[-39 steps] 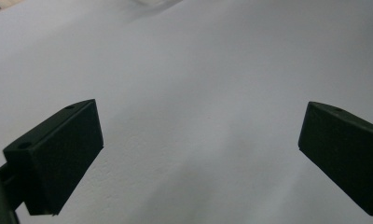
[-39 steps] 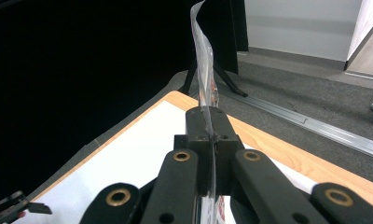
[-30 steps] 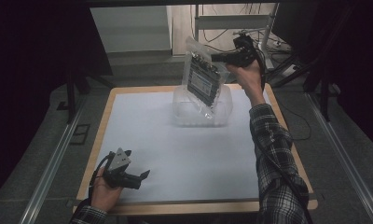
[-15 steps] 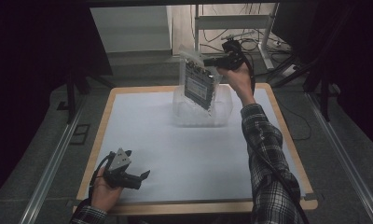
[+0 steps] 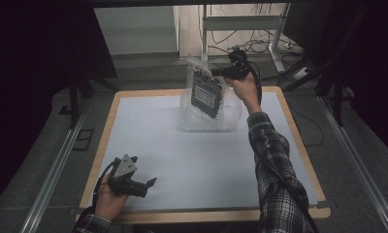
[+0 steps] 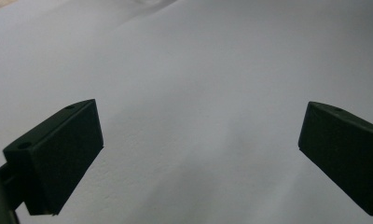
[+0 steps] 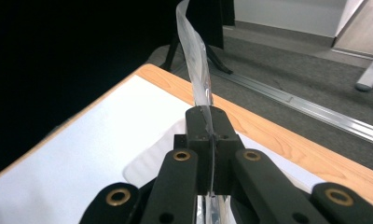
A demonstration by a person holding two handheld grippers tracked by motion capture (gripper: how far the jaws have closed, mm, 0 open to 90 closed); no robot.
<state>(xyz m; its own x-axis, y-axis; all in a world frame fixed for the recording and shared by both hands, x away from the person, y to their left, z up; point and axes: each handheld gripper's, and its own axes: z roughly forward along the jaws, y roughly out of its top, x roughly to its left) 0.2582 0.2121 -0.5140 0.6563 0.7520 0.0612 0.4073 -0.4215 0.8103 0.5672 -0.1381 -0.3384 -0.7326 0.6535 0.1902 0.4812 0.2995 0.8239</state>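
My right gripper (image 5: 215, 74) is raised over the far middle of the table, shut on the top edge of a clear plastic bag (image 5: 198, 65). A dark circuit board (image 5: 206, 93) hangs inside the bag, tilted. In the right gripper view the jaws (image 7: 208, 122) pinch the bag's film (image 7: 196, 60), which rises edge-on ahead of them. The bag's lower end hangs over a clear plastic tub (image 5: 231, 119) on the white sheet. My left gripper (image 5: 152, 183) rests near the front left corner, open, with bare white sheet (image 6: 198, 93) between its jaws.
A white sheet (image 5: 192, 160) covers the wooden table (image 5: 299, 145). Metal rails run along the floor on both sides. A stand's legs and cables lie on the floor behind the table's far edge. The surroundings to left and right are dark.
My right hand has come down and to the left with the bag, bringing the board lower over the clear tub. The left gripper has stayed in place.
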